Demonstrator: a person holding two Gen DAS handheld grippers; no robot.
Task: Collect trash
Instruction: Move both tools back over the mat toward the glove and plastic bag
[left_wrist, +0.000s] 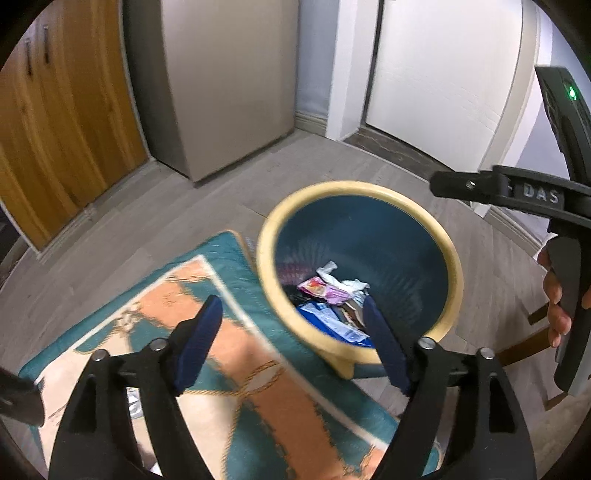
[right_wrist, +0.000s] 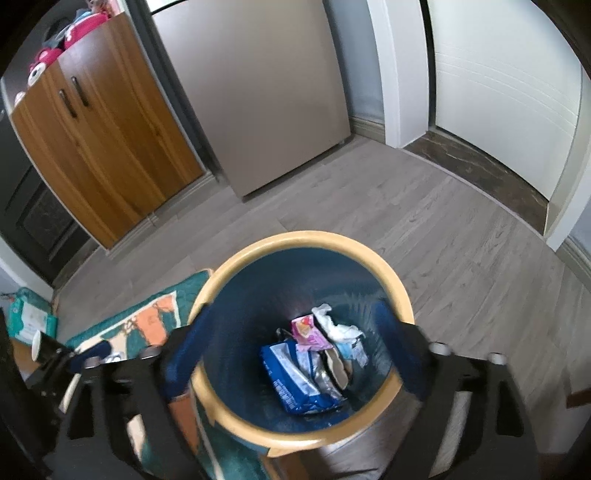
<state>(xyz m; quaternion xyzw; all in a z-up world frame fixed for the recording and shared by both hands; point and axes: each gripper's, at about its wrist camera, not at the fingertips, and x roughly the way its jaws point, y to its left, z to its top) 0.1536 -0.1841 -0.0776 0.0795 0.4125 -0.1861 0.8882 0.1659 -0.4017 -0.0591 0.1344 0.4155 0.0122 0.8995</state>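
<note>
Both grippers hang spread wide and empty over the round waste bin (right_wrist: 236, 424), the right gripper (right_wrist: 295, 354) squarely above its mouth and the left gripper (left_wrist: 291, 339) nearer the bin's rim beside the patterned rug (left_wrist: 229, 387). The trash (right_wrist: 310, 362) lies on the bin's bottom: a glossy blue wrapper, a pink packet, crumpled white tissue and foil. Collection looks largely done, though a wipes pack (right_wrist: 31, 321) sits by the rug's far corner.

Grey wood-plank floor (right_wrist: 424, 229). Wooden cabinet (right_wrist: 99, 155) upper left, grey appliance (right_wrist: 258, 92) centre, white door (right_wrist: 509, 103) upper right. Patterned rug (left_wrist: 207, 332) lower left.
</note>
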